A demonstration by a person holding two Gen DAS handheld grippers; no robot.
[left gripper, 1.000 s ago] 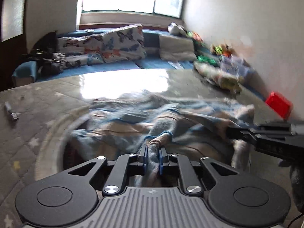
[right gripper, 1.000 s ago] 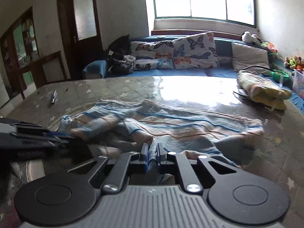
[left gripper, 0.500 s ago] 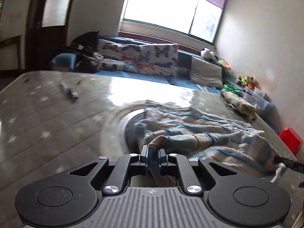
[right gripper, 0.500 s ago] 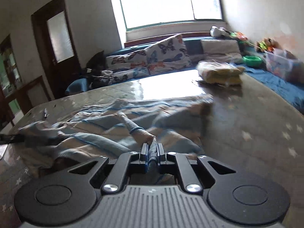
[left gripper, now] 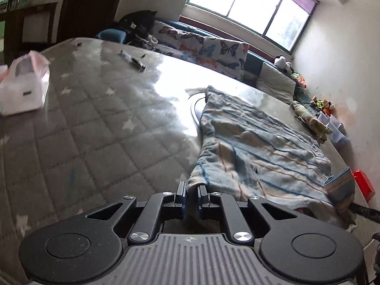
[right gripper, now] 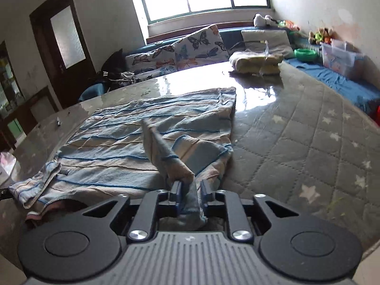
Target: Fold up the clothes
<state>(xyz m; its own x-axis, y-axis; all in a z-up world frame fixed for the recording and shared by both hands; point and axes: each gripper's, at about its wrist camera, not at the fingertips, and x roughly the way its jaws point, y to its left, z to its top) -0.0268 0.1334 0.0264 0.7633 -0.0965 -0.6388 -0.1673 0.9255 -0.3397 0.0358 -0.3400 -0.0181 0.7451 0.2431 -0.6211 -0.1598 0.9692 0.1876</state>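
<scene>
Two claws work one striped garment (left gripper: 261,147), spread across the quilted, star-patterned mattress (left gripper: 95,128) under a glossy clear cover. The left claw (left gripper: 192,196) sits low at the garment's near left corner, its fingers (left gripper: 181,193) pinched on a thin fold of the blue-and-cream cloth, which rises between them and runs away to the right. The right claw (right gripper: 188,194) sits low at the garment's (right gripper: 133,137) near right corner, its fingers (right gripper: 176,193) clamped on a thicker bunched fold that peaks up just ahead of them (a sleeve or a hem, I cannot tell which). The garment lies mostly flat between the two, creased along its stripes, with its far edge toward the window.

In the left view the right claw shows only as a dark sliver at the right edge, beside the lifted corner; in the right view the left one is a small dark tip at the far left edge. The cloth inside each grip is hidden by the claw bodies. A white plastic bag (left gripper: 22,90) lies blurred at the mattress's left edge, and a small dark object (left gripper: 133,59) further back is too small to name. A folded pale bundle (right gripper: 257,63) rests near the far right corner, well apart from the garment. Butterfly-print pillows (right gripper: 180,52) line the bench below the window.
</scene>
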